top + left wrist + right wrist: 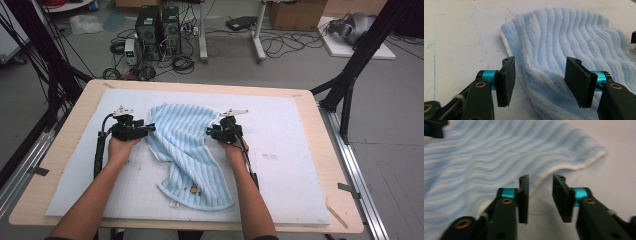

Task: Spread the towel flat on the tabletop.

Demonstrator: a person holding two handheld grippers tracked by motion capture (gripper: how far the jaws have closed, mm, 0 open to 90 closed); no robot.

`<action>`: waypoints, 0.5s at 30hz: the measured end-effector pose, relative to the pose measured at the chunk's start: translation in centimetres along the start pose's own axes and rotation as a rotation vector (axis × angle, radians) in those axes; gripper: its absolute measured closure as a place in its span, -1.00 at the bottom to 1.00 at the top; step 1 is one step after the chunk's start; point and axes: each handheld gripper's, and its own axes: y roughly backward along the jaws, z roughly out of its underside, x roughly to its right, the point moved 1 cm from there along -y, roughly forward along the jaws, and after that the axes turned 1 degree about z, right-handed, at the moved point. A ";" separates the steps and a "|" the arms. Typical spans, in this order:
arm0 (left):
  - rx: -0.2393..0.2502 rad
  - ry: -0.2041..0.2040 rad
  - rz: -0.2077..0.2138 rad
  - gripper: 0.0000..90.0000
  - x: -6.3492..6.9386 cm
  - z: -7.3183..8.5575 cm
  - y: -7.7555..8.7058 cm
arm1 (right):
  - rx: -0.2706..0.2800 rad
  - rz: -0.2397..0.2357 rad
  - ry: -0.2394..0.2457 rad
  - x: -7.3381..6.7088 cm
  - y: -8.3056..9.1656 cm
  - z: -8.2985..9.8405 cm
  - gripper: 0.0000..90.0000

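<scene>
You stand at a pale wooden table (65,150) covered by a white foam mat (285,150). A soft terry towel with light blue and white stripes (185,145) lies crumpled on the mat between your two hands, its far part spread broad and a narrower tail running toward you, ending in a rounded corner with a small printed motif.

Your left claw (148,129) sits at the towel's left edge, pointing inward. In the left gripper view, its jaws stand wide apart with a ridge of towel (554,72) lying between them; the pads (507,80) do not press on the cloth.

Your right claw (209,131) sits at the towel's right edge, pointing inward. In the right gripper view, which is blurred, its jaws stand at a narrower gap, with the towel's white hem (541,178) just ahead of the left pad (524,195). The pads are not pressing on it, and bare mat shows between them.
</scene>
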 end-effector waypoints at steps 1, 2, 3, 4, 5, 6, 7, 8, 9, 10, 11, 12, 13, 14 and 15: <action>0.000 -0.001 -0.001 -0.06 0.0 0.0 0.1 | -0.001 -0.014 0.025 -0.5 -0.2 -0.1 0.32; 0.003 0.000 -0.001 -0.07 0.0 0.1 0.1 | -0.006 -0.028 0.045 -1.1 -0.4 -0.1 0.19; 0.003 -0.002 0.001 -0.07 0.0 0.1 0.2 | -0.021 -0.040 0.056 -1.5 -0.8 -0.2 0.12; 0.007 -0.004 -0.001 -0.07 0.0 0.1 0.3 | -0.046 -0.055 0.073 -2.0 -1.2 -0.1 0.11; 0.008 -0.004 -0.001 -0.07 0.0 0.1 0.4 | -0.074 -0.052 0.112 -2.5 -1.6 -0.1 0.09; 0.010 -0.001 -0.001 -0.07 0.0 0.1 0.4 | -0.080 -0.024 0.153 -2.9 -1.8 -0.1 0.08; 0.012 0.000 -0.001 -0.07 0.0 0.2 0.4 | -0.087 -0.013 0.168 -3.1 -1.9 -0.2 0.14; 0.011 0.003 -0.003 -0.08 0.0 0.2 0.5 | -0.097 0.009 0.196 -3.4 -2.0 -0.3 0.30; 0.011 0.004 -0.002 -0.08 -0.1 0.2 0.5 | -0.104 -0.001 0.214 -3.5 -2.1 -0.5 0.58; 0.012 0.004 -0.001 -0.08 -0.1 0.3 0.5 | -0.111 -0.008 0.224 -3.6 -2.1 -0.6 0.87; 0.008 0.002 -0.001 -0.08 -0.1 0.3 0.5 | -0.118 0.010 0.249 -3.7 -2.1 -0.7 0.92; 0.009 0.002 -0.001 -0.08 0.0 0.3 0.5 | -0.126 0.025 0.269 -3.8 -2.1 -0.9 0.93; 0.007 0.001 -0.001 -0.08 0.0 0.4 0.5 | -0.125 0.046 0.278 -3.8 -2.2 -1.0 0.94; 0.005 -0.001 0.001 -0.08 0.1 0.4 0.5 | -0.125 0.075 0.288 -3.7 -2.2 -1.1 0.94; 0.002 -0.002 0.003 -0.08 0.2 0.5 0.5 | -0.123 0.112 0.284 -3.3 -2.2 -1.2 0.94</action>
